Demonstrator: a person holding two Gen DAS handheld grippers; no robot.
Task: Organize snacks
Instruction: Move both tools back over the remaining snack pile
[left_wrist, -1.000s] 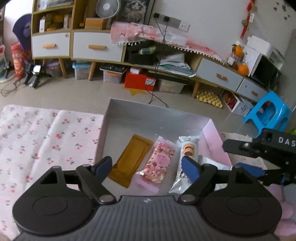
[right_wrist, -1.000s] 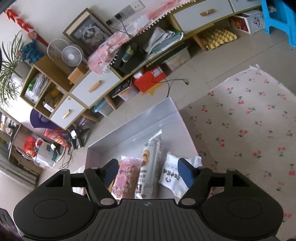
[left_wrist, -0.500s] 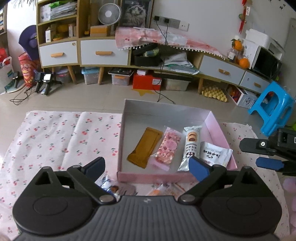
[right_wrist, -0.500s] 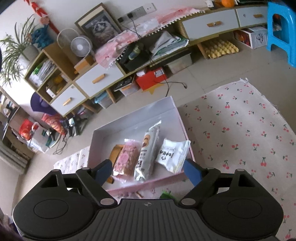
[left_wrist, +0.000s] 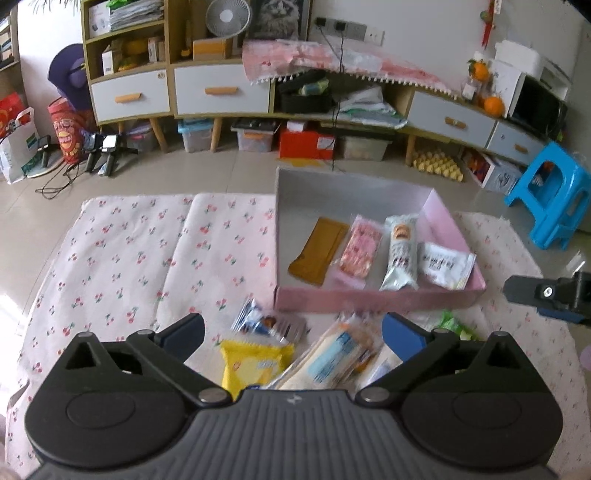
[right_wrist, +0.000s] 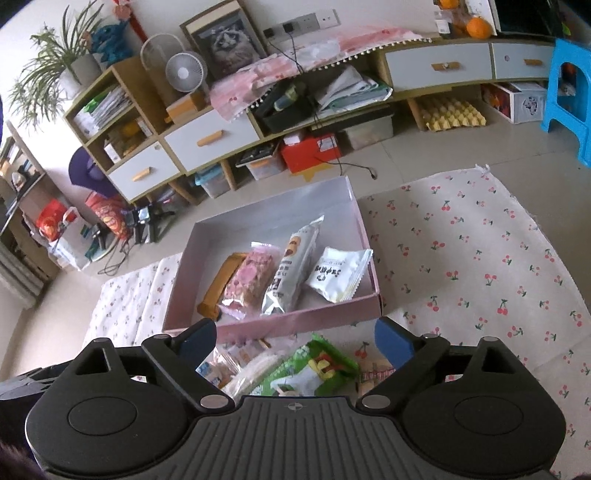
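A pink box (left_wrist: 376, 299) lies on the cloth and holds a brown bar (left_wrist: 317, 251), a pink packet (left_wrist: 360, 245), a grey cookie packet (left_wrist: 400, 251) and a white packet (left_wrist: 445, 264). Loose snacks lie on its near side: a yellow packet (left_wrist: 255, 363), a blue-silver packet (left_wrist: 266, 323), a long blue-white packet (left_wrist: 332, 358) and a green packet (right_wrist: 314, 365). My left gripper (left_wrist: 293, 332) hovers over these with its jaws opening, the pads touching nothing. My right gripper (right_wrist: 295, 338) hangs over the green packet, jaws also opening, gripping nothing. The pink box (right_wrist: 295, 321) is just beyond it.
A cherry-print cloth (left_wrist: 129, 251) covers the floor around the box. A blue stool (left_wrist: 554, 199) stands at the right. A low cabinet with drawers (left_wrist: 221, 88) runs along the back wall, with bins, a red box and cables beneath it.
Both grippers have drawn back from over the box and spread their jaws wider. The loose snacks in front of the box have come into view. The right view has rolled level.
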